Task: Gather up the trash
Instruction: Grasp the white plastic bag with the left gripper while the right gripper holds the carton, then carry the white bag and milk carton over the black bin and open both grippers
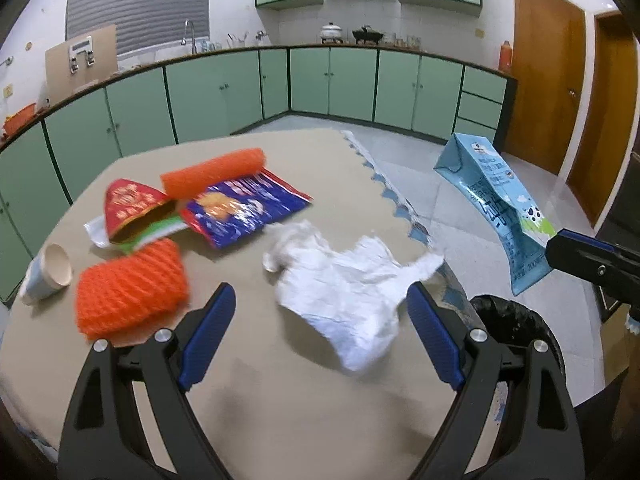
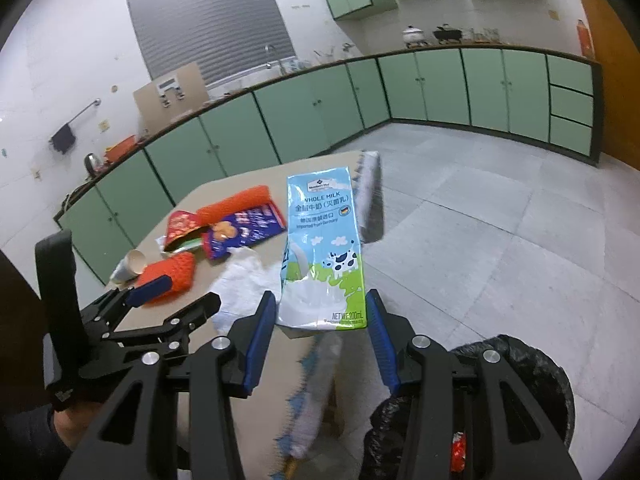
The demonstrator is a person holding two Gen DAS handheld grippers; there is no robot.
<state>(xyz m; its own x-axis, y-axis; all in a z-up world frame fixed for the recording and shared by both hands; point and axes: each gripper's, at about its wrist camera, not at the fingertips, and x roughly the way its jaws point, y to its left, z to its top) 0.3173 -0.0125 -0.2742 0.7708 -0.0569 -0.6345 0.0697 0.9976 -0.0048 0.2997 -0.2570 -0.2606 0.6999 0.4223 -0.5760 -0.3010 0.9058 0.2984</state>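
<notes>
My right gripper (image 2: 322, 326) is shut on a light blue milk carton (image 2: 322, 252) and holds it in the air past the table's right edge, near a black-lined trash bin (image 2: 528, 384). The carton (image 1: 496, 204) and the bin (image 1: 516, 324) also show in the left wrist view. My left gripper (image 1: 322, 312) is open and empty, low over the table, with crumpled white paper (image 1: 344, 284) just ahead between its fingers. Further left lie two orange foam nets (image 1: 132, 290) (image 1: 214, 172), a blue snack bag (image 1: 240, 208), a red wrapper (image 1: 130, 206) and a paper cup (image 1: 48, 274).
The table (image 1: 280, 400) has a beige cover with a scalloped cloth edge (image 1: 396, 196) on its right side. The bin stands on the floor below that edge. Green kitchen cabinets (image 1: 332, 80) run along the far walls, and a wooden door (image 1: 544, 80) is at right.
</notes>
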